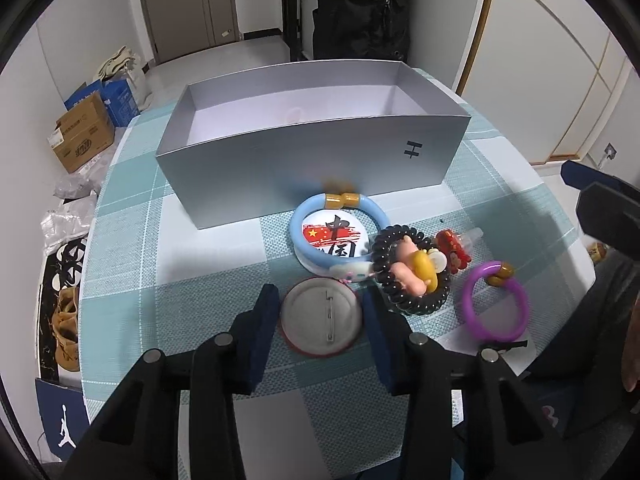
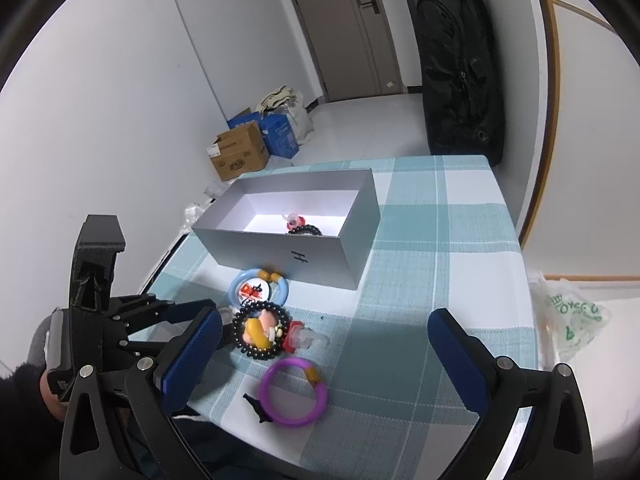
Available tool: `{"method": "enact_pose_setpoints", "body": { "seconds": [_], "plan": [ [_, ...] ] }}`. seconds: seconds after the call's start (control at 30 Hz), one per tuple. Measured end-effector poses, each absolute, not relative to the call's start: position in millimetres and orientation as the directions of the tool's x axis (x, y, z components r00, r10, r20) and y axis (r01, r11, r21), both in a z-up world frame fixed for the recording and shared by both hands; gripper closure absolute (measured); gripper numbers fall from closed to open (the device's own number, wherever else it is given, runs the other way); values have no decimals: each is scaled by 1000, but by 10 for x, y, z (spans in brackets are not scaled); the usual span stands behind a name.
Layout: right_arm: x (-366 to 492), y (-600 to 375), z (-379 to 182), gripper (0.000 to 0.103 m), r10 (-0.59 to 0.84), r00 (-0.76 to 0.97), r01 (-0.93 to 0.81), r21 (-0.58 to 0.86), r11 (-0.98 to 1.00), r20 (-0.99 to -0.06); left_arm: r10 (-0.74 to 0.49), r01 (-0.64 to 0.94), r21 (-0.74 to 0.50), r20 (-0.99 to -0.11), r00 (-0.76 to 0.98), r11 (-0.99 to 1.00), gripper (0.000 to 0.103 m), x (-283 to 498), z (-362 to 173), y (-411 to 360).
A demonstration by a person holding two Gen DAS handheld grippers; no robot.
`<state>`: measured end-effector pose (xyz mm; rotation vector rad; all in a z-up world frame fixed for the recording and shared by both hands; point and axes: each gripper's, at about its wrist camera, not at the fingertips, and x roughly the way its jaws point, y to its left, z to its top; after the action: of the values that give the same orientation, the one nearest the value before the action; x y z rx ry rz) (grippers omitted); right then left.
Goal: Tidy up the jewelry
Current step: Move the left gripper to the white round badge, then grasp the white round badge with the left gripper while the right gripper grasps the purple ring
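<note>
Trouble brewing: left claw [image 1: 320, 316] pinches the face-down pin badge [image 1: 322, 312] by its thin rim on the worktop [image 1: 160, 320], so it may squirt free (right claw [image 2: 324, 360] gapes empty). Nearby bead bracelet [image 1: 412, 272] risks a nudge before the silver box [image 1: 304, 160].

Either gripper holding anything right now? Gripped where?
Left gripper pinches the face-down pin badge across its opposite rim edges. Right gripper is open, holding nothing.

Black printed left gripper [image 1: 320, 320] and right gripper [image 2: 324, 348], blue ribbed pads, silver screws, dark sleeve.
</note>
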<state>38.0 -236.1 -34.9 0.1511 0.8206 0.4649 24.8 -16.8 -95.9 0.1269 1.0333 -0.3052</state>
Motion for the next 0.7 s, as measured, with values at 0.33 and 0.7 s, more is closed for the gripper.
{"method": "enact_pose_setpoints", "body": {
  "seconds": [0.33, 0.7],
  "plan": [
    [372, -2383, -389, 0, 437, 577, -309, 311, 899, -690, -247, 307, -116, -866, 435, 945, 66, 319, -932, -106],
    [284, -2297, -472, 1, 414, 537, -316, 279, 907, -736, -360, 291, -248, -822, 441, 924, 66, 317, -733, 9]
  ]
}}
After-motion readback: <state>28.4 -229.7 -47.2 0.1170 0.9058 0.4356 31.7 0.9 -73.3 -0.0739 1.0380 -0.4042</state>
